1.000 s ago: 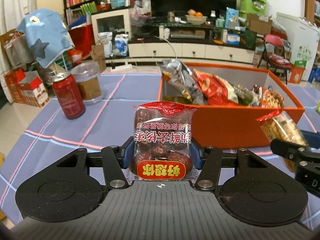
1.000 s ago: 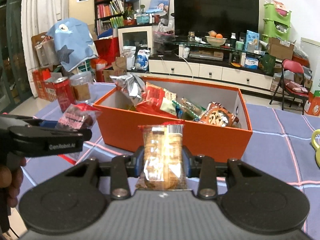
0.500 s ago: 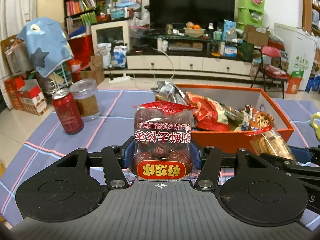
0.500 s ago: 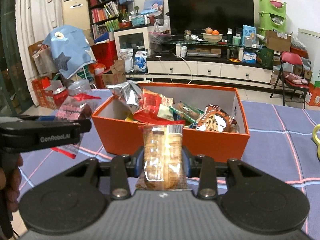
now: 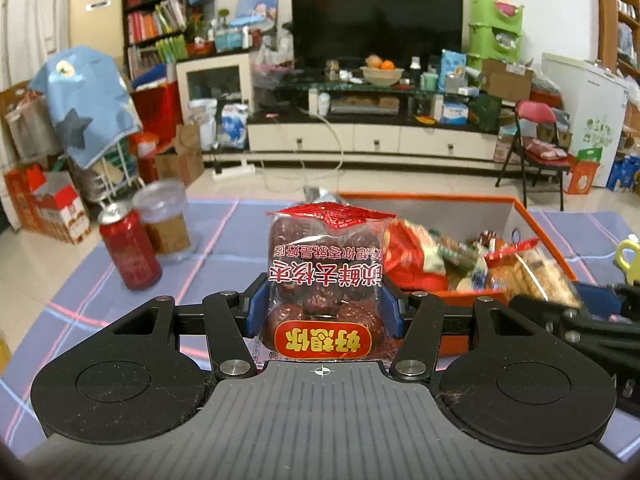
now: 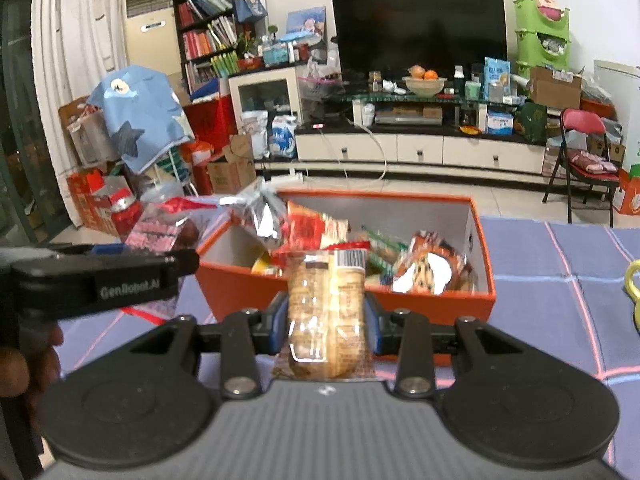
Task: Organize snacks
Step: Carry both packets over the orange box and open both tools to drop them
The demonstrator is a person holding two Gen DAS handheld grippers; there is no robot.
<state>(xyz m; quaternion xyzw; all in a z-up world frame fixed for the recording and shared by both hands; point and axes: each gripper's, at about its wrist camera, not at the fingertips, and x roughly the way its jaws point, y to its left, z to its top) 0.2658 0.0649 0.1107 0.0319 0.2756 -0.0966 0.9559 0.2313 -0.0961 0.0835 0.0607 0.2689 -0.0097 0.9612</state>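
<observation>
Here the left gripper point(image 5: 323, 312), low in the centre of its own view, has its blue pads pressed on both sides of a clear packet of red dates point(image 5: 325, 276) that stands upright with its print upside down. The right gripper point(image 6: 327, 326), likewise low and central in its view, is clamped on a clear packet of biscuits point(image 6: 326, 308). Both packets hang in front of the orange box point(image 6: 424, 306), which sits mid-frame on the purple checked tablecloth point(image 6: 560, 320) and is heaped with snack bags point(image 6: 312, 228); a red can point(image 5: 130, 254) and a clear jar point(image 5: 166, 220) stand at centre left of the left view.
</observation>
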